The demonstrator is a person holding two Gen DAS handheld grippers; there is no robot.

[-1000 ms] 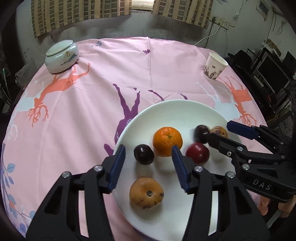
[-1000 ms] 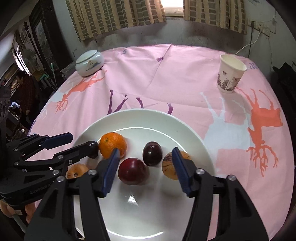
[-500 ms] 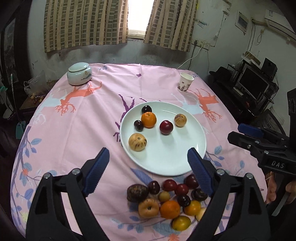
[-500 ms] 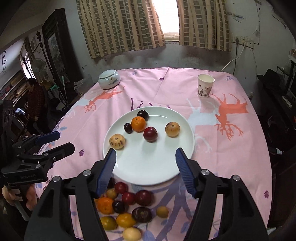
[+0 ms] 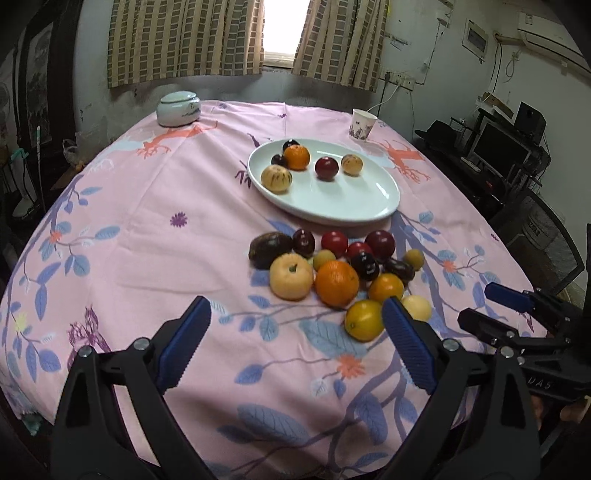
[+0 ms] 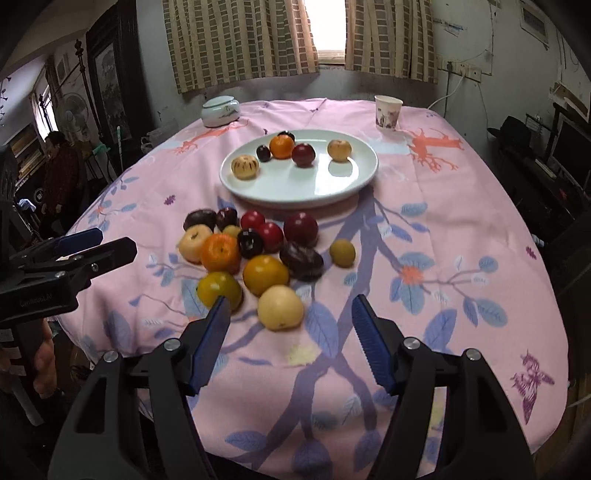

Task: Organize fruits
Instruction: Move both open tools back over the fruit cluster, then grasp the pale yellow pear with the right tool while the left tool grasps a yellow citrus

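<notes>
"DAS" lettering on right gripper (image 5: 511, 312)

Daylight enters through the window (image 5: 282, 31) between the curtains (image 5: 184, 40), overexposed to white. The room's corners are dim. Soft shadows fall under the plate (image 6: 354, 184). Fisheye distortion bows the table's edges; slight motion blur softens detail.

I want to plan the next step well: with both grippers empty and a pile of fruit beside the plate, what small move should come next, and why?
Probably lower the right gripper over the pale round fruit and close on it. Its jaws, which have just been opening, hold nothing, that fruit lies nearest in front of them at the pile's edge, and the white plate has bare room.
</notes>
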